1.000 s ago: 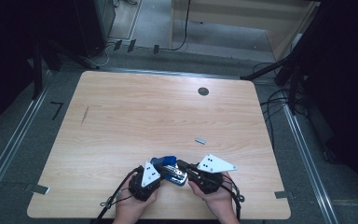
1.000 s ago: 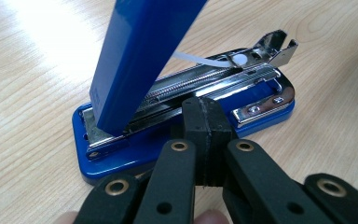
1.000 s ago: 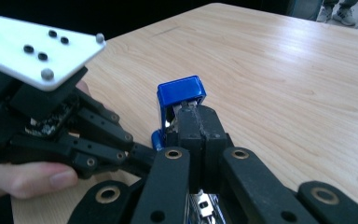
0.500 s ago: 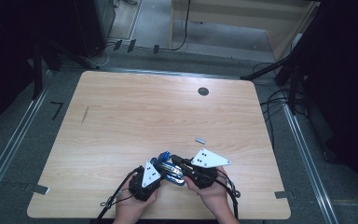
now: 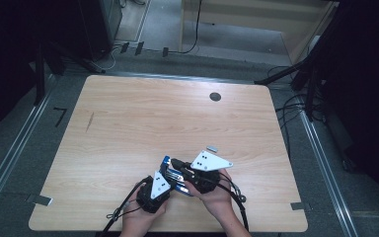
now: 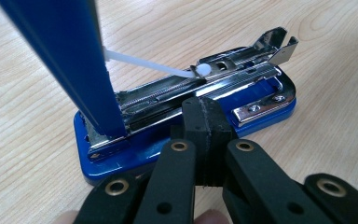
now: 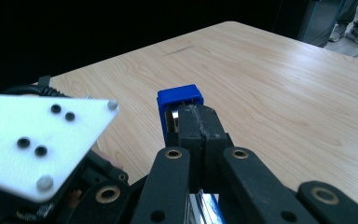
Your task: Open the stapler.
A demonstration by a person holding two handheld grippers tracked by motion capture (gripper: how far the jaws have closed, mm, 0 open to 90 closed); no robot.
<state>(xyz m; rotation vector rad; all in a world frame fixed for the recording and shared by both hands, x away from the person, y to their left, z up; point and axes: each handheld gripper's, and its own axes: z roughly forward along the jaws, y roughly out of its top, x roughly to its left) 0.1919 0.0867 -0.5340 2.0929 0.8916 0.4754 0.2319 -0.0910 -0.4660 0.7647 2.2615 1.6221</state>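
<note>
Near the counter's (image 5: 128,123) front edge, two hands hold the tongs close together over a blue stapler (image 6: 186,116). The left tongs (image 6: 205,140) are clenched, pads pressed together with nothing between them, their tips against the stapler's base beside the bared metal magazine. The stapler's blue lid (image 6: 65,56) stands swung up. The right tongs (image 7: 198,126) are likewise clenched, tips at the raised blue lid end; whether they pinch it I cannot tell. Farther off lie a small grey strip (image 5: 211,147) and, near the far edge, a dark round grommet (image 5: 215,97).
</note>
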